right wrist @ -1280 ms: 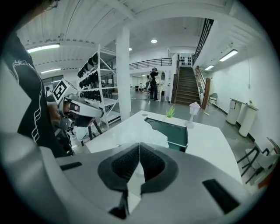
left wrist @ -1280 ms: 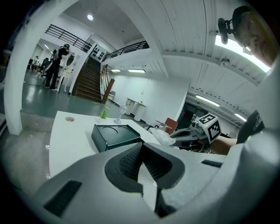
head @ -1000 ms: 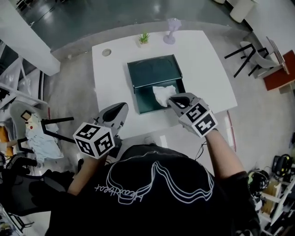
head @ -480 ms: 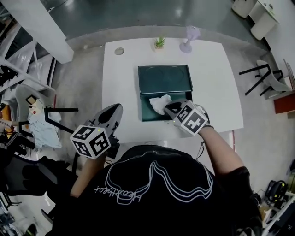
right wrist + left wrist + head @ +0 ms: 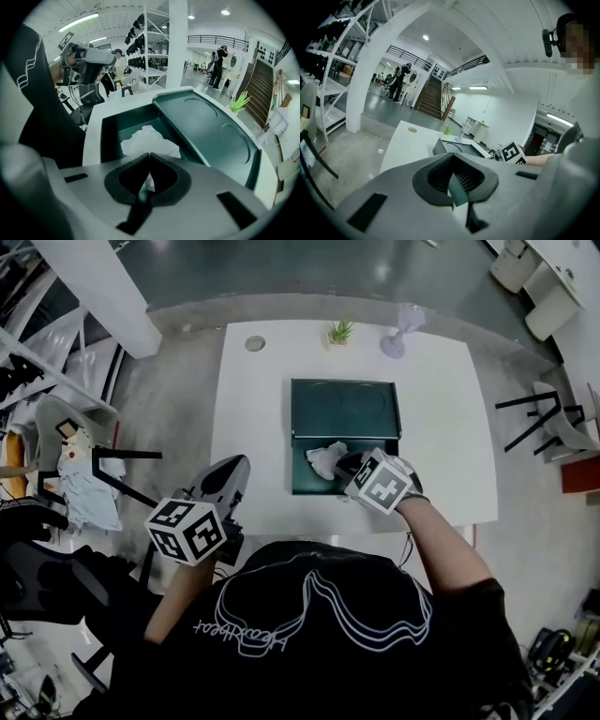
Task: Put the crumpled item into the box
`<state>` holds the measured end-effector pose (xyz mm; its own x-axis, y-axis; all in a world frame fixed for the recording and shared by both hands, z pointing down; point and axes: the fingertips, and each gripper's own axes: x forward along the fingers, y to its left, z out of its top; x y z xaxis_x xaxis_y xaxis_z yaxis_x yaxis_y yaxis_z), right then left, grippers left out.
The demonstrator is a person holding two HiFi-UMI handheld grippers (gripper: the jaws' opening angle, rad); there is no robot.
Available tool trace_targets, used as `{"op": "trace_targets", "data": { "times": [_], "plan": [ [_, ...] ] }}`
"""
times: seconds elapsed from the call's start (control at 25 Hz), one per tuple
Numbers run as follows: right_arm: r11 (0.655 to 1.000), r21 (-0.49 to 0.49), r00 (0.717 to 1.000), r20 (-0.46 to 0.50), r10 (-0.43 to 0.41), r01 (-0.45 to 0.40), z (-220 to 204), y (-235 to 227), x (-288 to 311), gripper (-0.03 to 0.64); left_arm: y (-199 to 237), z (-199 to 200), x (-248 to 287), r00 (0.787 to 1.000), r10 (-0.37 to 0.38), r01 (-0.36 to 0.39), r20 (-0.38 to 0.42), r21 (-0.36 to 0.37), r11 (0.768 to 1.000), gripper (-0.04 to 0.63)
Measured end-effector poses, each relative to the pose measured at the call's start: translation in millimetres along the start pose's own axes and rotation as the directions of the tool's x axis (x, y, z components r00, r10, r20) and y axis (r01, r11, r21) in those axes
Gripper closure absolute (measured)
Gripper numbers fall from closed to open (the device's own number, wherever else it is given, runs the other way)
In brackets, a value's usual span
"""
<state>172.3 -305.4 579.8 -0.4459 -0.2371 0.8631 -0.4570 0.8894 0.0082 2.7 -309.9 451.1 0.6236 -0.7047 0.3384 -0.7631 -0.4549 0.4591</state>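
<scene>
A dark green box (image 5: 302, 486) stands open on the white table (image 5: 253, 427), its lid (image 5: 345, 409) laid back flat. My right gripper (image 5: 343, 465) is shut on the crumpled white paper (image 5: 324, 459) and holds it low in the box's open compartment. In the right gripper view the paper (image 5: 149, 141) bulges out past the closed tips (image 5: 149, 155), with the box's inside (image 5: 112, 129) below and the lid (image 5: 206, 126) to the right. My left gripper (image 5: 238, 465) hangs off the table's front left edge, shut and empty; in its own view its tips (image 5: 452, 157) meet.
At the table's far edge stand a small potted plant (image 5: 340, 332), a lilac fan-like thing (image 5: 405, 322) and a round disc (image 5: 255, 343). A chair with clothes (image 5: 80, 479) is on the left, a black-legged chair (image 5: 539, 418) on the right.
The right gripper has sunk lower with the paper into the box's open compartment. The head view has shifted, so the table sits lower in frame. The left gripper has barely moved.
</scene>
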Motion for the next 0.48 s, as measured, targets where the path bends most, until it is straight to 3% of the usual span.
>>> {"op": "trace_targets", "data": {
  "times": [0.16,0.48],
  "plan": [
    [1.0,0.005,1.0,-0.022,0.021,-0.02,-3,1,5,0.59,3,1,-1,1.0,0.009,-0.009,0.013,-0.012,1.0,0.59],
    [0.998,0.048,0.999,0.012,0.041,-0.041,-1,2,-3,0.45,2,9,-3,1.0,-0.002,0.002,0.012,0.002,1.0,0.59]
  ]
}}
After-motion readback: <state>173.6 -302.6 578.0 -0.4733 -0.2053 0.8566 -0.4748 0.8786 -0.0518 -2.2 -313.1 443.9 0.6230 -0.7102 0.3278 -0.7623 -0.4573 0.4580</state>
